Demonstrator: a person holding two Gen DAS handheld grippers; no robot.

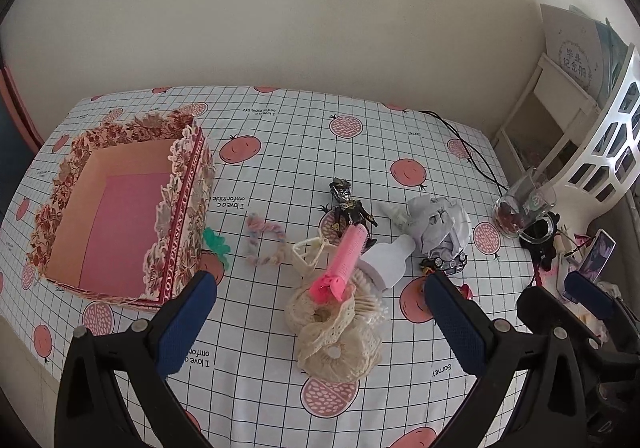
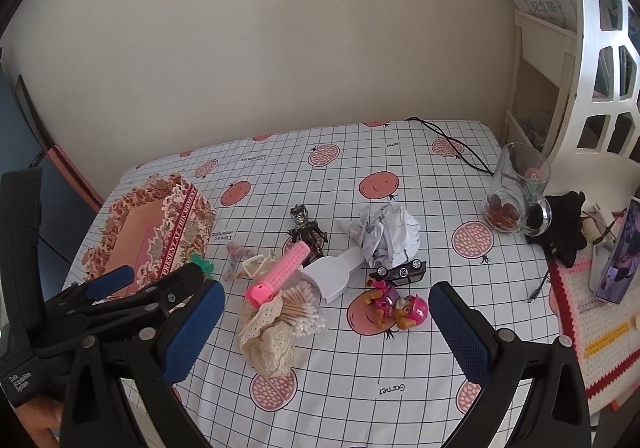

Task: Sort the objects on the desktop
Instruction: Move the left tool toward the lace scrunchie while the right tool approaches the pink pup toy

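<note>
An open floral box (image 1: 120,207) stands at the table's left; it also shows in the right wrist view (image 2: 156,232). A heap lies mid-table: a pink hair roller (image 1: 346,262), a white bottle (image 1: 390,262), cream lace scrunchies (image 1: 336,336), cotton swabs (image 2: 300,314), a dark figurine (image 1: 348,205), crumpled paper (image 1: 438,226), a toy car (image 2: 400,271) and a pink pup toy (image 2: 396,306). My left gripper (image 1: 320,324) is open and empty, just short of the scrunchies. My right gripper (image 2: 326,328) is open and empty, just short of the pup toy.
A pastel yarn loop (image 1: 264,242) and a green hair tie (image 1: 216,244) lie beside the box. A glass mug (image 2: 516,189), a black cable (image 2: 452,141), a phone (image 2: 618,260) and a white shelf (image 2: 600,47) stand at the right.
</note>
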